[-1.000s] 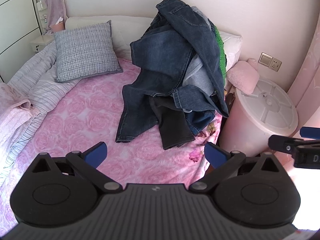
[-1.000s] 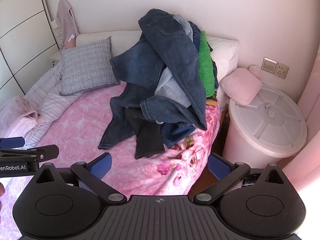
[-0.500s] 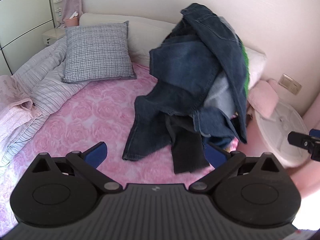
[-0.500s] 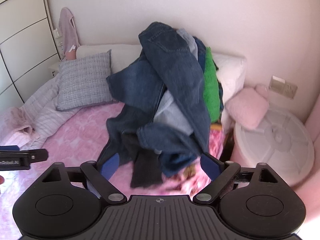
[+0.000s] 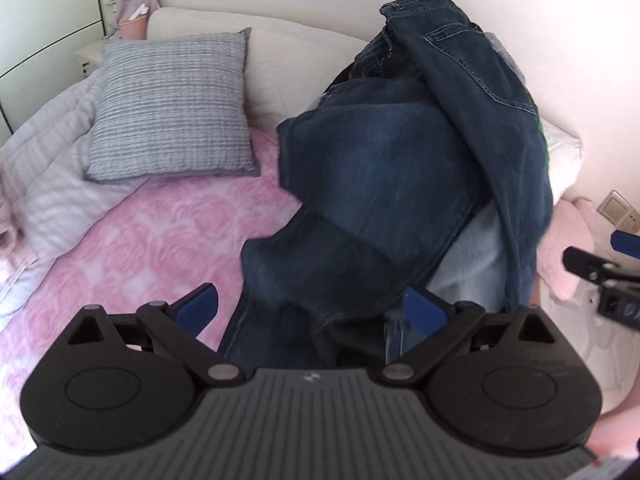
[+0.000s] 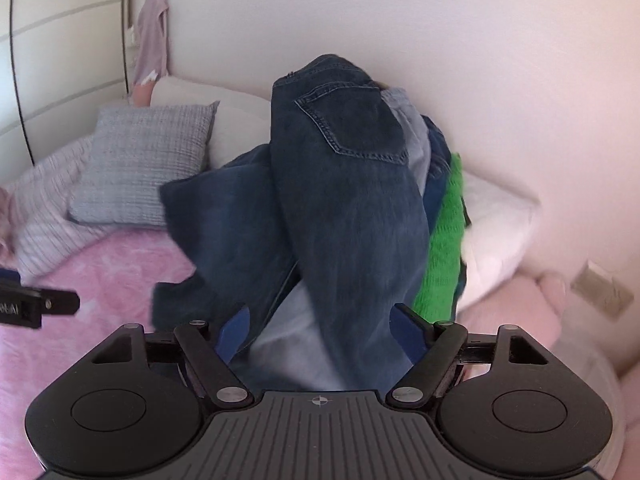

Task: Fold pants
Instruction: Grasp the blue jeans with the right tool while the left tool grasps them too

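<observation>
Now both grippers are much closer to the pile of jeans (image 5: 400,184) than a moment ago. The pile sits on the bed (image 5: 160,232), heaped against the white pillows at the wall, and it fills most of each view. The left gripper (image 5: 310,312) has its jaws wide open, with a dark denim edge lying between them, but they do not press on it. The right gripper (image 6: 320,336) has just been closing its jaws a little; cloth lies between them too, not yet pinched. No pants are picked yet, so folding has not begun.

Home bedroom: bed (image 5: 168,232), pillow (image 5: 172,104), wardrobe (image 6: 60,40).
</observation>
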A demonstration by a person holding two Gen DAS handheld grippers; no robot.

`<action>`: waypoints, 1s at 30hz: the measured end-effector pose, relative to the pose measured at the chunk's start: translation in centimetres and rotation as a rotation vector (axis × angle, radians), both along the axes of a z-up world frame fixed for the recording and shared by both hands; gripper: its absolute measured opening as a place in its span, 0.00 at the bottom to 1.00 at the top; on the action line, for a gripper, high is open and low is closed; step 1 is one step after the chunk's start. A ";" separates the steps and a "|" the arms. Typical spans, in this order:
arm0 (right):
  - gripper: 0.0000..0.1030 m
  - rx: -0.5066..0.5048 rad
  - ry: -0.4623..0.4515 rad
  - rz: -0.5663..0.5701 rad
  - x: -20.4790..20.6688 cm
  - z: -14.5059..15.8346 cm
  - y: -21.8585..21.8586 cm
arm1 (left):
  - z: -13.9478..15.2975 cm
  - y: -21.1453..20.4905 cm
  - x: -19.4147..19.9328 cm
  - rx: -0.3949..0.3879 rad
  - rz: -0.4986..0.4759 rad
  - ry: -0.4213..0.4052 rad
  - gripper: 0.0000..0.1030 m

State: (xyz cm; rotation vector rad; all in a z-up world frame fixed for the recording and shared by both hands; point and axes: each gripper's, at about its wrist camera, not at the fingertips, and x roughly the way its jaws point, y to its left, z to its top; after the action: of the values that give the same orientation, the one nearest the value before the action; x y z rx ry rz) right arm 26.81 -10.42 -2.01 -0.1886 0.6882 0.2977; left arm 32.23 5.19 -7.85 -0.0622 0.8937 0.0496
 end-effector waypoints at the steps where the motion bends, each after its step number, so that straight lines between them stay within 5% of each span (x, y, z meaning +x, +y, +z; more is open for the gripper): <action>1: 0.72 -0.024 -0.002 0.012 1.3 -0.7 0.3 | -0.4 -0.4 1.4 0.006 -0.003 0.001 0.95; 8: 0.69 -0.117 0.012 0.078 7.9 -4.9 1.9 | -3.2 -1.5 9.5 0.036 -0.031 0.000 0.95; 10: 0.60 -0.156 0.005 0.087 9.5 -5.9 2.4 | -4.0 -1.3 11.5 0.049 -0.044 -0.015 0.95; 11: 0.41 -0.175 0.000 0.093 10.2 -6.3 2.5 | -4.4 -1.1 12.4 0.053 -0.050 -0.023 0.95; 12: 0.05 -0.189 0.001 0.102 10.7 -6.5 2.5 | -4.8 -0.8 13.2 0.061 -0.056 -0.027 0.95; 13: 0.00 -0.179 0.014 0.120 11.3 -6.5 2.2 | -5.1 -0.4 13.9 0.068 -0.065 -0.036 0.95; 19: 0.00 0.173 0.023 -0.044 13.8 -2.5 -3.7 | -6.4 2.7 17.5 0.061 -0.128 -0.107 0.95; 25: 0.00 0.256 0.032 -0.144 16.6 -1.8 -6.6 | -8.5 4.7 21.5 -0.040 -0.253 -0.119 0.96; 26: 0.00 0.258 0.039 -0.147 16.6 -1.8 -6.7 | -8.7 4.8 21.8 -0.062 -0.264 -0.121 0.93; 28: 0.00 0.256 0.045 -0.139 16.5 -1.7 -6.4 | -8.7 4.8 22.1 -0.097 -0.286 -0.122 0.70; 30: 0.00 0.249 0.046 -0.128 16.8 -1.3 -6.2 | -8.0 4.8 21.4 -0.104 -0.291 -0.142 0.30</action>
State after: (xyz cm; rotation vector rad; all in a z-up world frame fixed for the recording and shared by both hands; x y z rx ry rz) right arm 43.62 -16.63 -3.31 0.0991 0.6989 0.2628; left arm 53.64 9.98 -15.87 -0.0314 0.7557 -0.2701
